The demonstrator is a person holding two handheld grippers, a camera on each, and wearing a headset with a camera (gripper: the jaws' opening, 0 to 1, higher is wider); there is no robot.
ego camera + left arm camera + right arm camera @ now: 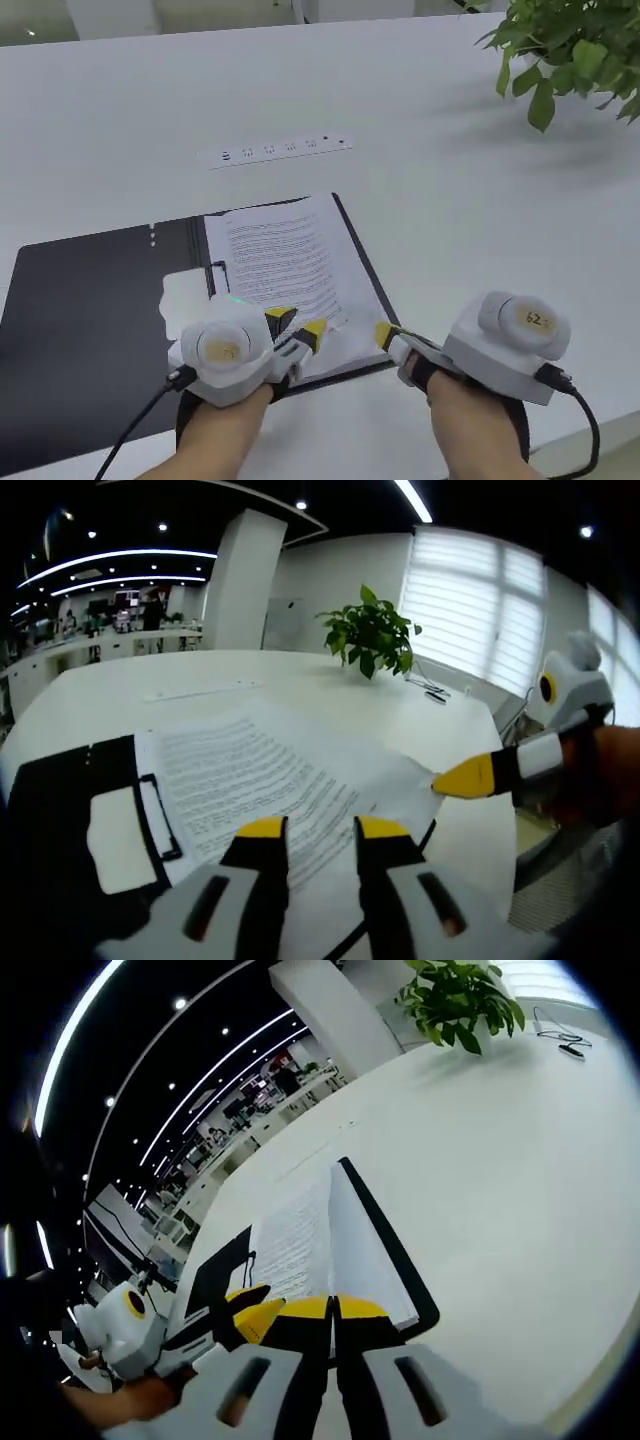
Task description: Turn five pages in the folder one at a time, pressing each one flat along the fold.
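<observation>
White printed page (280, 255) lies on the right half of the open black folder (60, 300), its long axis and the fold running away from the person; its free near corner meets the right gripper (385, 335), jaws pressed together, though I cannot tell whether on paper. Nearer the fold, the left gripper (298, 323) hovers with its jaws narrowly apart; likely it does the pressing.

The folder (90, 290) lies open on the tabletop (450, 200), close to its near edge. The pages (280, 260) rest on its right half. A socket strip (272, 150) sits behind the folder, and a plant (570, 50) stands far right. The left tool (298, 325) is over the pages' near edge. The right tool (388, 338) is at the folder's near right corner.
</observation>
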